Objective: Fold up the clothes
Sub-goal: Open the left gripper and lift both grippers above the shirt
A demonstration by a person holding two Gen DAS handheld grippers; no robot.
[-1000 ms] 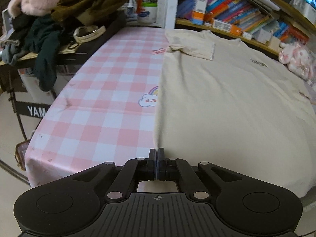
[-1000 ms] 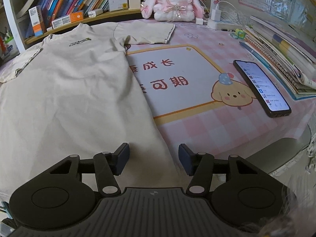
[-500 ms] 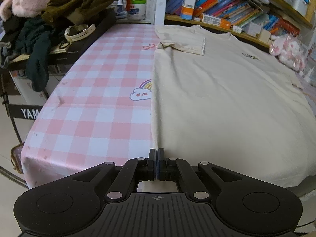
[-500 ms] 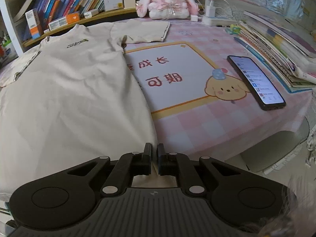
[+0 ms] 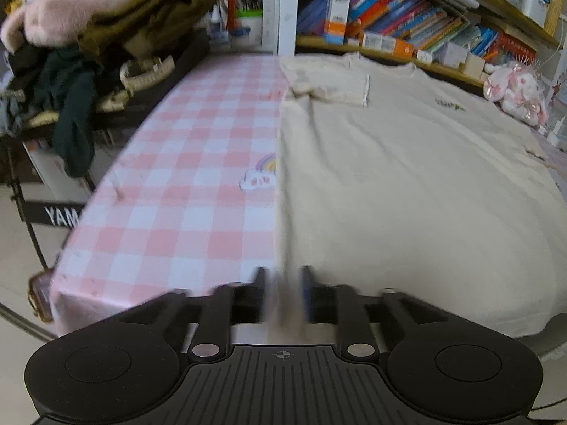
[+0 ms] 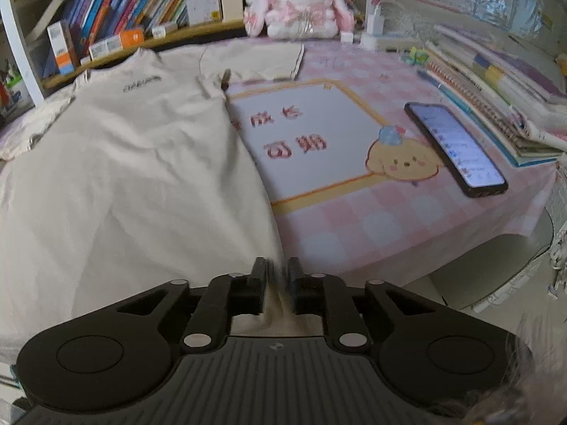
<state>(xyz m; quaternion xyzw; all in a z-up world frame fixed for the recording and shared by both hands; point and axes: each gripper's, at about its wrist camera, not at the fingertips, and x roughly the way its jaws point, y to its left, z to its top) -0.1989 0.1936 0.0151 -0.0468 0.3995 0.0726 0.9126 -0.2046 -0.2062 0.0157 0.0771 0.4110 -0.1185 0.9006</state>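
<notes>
Lying flat and face up on the pink checked tabletop, the cream T-shirt had its collar toward the bookshelf and its hem hanging over the edge nearest the person. Its left sleeve was already turned in over the chest, while the right sleeve stretched out away from the shirt, toward the plush rabbit.

A second earlier the left tongs were clenched on the shirt's left hem corner; now, in a blurred frame, their fingers stood parted with the cloth edge loose between them, so I judge them released or just letting go. The right tongs went the other way: wide apart a second before, pressed together half a second before, and now nearly closed with a ridge of the shirt's right hem corner pinched between them, though a narrow gap showed.

My reading is that the hem had been tugged smooth and grips were being reset. The phone, beside the shirt's right side, lay well clear of any fold inward.
</notes>
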